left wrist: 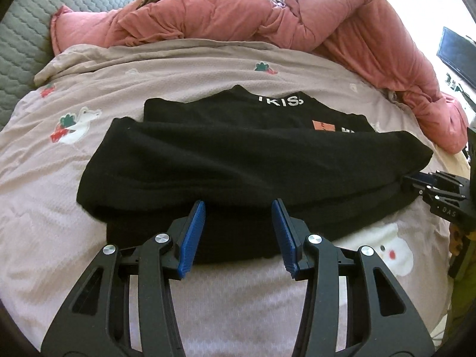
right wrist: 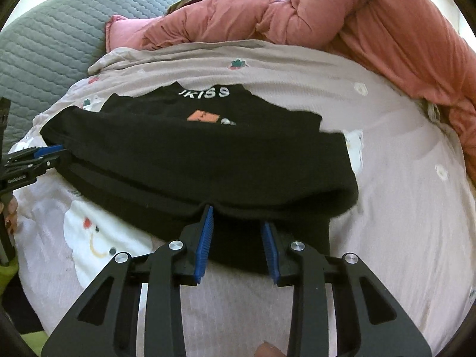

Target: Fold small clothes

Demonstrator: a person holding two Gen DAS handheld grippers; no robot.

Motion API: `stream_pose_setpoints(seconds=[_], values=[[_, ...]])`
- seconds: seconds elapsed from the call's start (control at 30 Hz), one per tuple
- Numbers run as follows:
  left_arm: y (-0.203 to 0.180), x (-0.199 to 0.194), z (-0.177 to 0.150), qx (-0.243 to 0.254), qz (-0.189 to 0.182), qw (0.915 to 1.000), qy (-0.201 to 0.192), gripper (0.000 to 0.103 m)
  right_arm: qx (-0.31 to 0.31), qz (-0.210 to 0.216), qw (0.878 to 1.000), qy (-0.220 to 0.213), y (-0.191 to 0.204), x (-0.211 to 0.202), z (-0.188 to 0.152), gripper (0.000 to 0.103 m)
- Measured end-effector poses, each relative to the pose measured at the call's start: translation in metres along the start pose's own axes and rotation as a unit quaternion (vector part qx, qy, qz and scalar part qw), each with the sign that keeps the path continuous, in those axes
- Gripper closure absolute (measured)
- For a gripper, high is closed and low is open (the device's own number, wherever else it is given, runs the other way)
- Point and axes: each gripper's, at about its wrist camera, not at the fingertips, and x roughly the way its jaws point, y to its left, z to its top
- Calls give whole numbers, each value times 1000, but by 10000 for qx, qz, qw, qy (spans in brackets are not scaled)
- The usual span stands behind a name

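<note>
A black garment (left wrist: 238, 154) (right wrist: 193, 160) with white lettering (left wrist: 279, 100) and an orange patch (left wrist: 322, 125) lies on the bed, its near half doubled back into a thick fold. My left gripper (left wrist: 238, 205) stands open at the garment's near left edge, with flat black cloth between its blue pads (left wrist: 193, 232) and its tips at the fold line. My right gripper (right wrist: 236, 214) is at the near right edge, jaws narrower but apart, cloth between the pads (right wrist: 205, 244) and not visibly pinched. Each gripper shows at the edge of the other's view: the right gripper (left wrist: 416, 180), the left gripper (right wrist: 50, 151).
The pale sheet (left wrist: 208, 68) carries cartoon prints. A bunched pink duvet (left wrist: 357, 29) runs along the far side and right. A grey quilted cover (left wrist: 29, 29) lies at the far left, a dark screen (left wrist: 458, 50) at the right. A person's fingertip (right wrist: 267, 349) shows below.
</note>
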Motion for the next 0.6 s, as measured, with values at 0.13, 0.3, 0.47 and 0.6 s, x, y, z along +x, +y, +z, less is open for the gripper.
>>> stream_pose_setpoints(seconds=[0.13,0.3,0.47,0.6], values=[[3,8,11,-73,-114,9999,-6,65,-87,114,9998,-116,0,6,16,73],[10,14,37,-209,-237,9995,-84,65,121,328,9992,-186,-9,15,42,73],[22,26,61,-369,-294,9989,-76,64,135,56,9995,-288,-18,23,65,73],[42,33,75,-701,-406,9967,-101,64,164,-160,9993,-296,-29,30,73,72]])
